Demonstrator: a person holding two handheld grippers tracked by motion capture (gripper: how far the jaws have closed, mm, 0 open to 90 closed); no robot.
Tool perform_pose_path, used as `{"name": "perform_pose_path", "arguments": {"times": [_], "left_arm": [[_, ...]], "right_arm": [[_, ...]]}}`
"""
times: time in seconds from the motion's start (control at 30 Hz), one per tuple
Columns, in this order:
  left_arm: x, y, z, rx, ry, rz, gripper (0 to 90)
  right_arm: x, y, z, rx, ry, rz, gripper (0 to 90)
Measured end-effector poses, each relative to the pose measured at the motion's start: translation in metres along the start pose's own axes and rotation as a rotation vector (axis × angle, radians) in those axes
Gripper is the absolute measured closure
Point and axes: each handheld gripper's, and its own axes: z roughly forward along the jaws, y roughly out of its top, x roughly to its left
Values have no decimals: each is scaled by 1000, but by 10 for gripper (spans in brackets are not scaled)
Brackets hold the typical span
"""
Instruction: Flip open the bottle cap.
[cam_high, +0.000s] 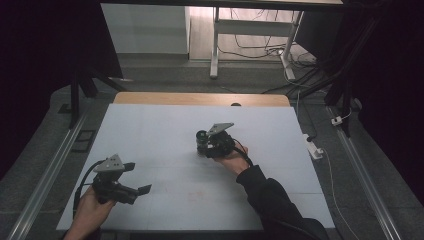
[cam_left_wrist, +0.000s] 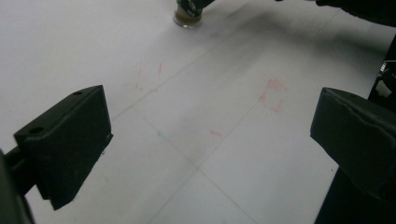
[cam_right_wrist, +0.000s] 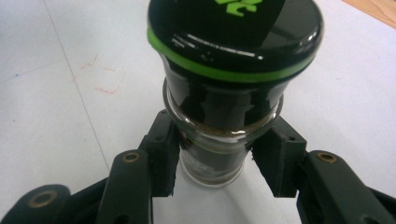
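Dim room, grey floor (cam_high: 165, 75), white desk frame (cam_high: 216, 40).

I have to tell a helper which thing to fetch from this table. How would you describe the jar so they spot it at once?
Look at the white table, past its middle on the person's right, where the right tool is shut on the jar. It is a small upright clear glass jar with brownish contents. Its wide black cap with a bright green ring sets it apart.

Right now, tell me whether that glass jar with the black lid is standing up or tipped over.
Upright. The jar stands on its base on the white table, lid on top, with the right claw closed around its glass body.
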Motion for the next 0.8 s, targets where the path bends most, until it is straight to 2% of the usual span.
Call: {"name": "perform_pose_path", "arguments": {"times": [0.23, 0.5, 0.67, 0.8], "left_arm": [[3, 16, 19, 22, -24, 12, 2], [4, 37, 37, -6, -51, 19, 0], [4, 51, 52, 14, -45, 44, 0], [7, 60, 63, 15, -48, 44, 0]], "right_arm": [[0, 0, 0, 1, 0, 2, 531], [0, 0, 0, 0, 1, -3, 531], [0, 0, 0, 1, 2, -3, 531], [0, 0, 0, 2, 2, -4, 531]]}}
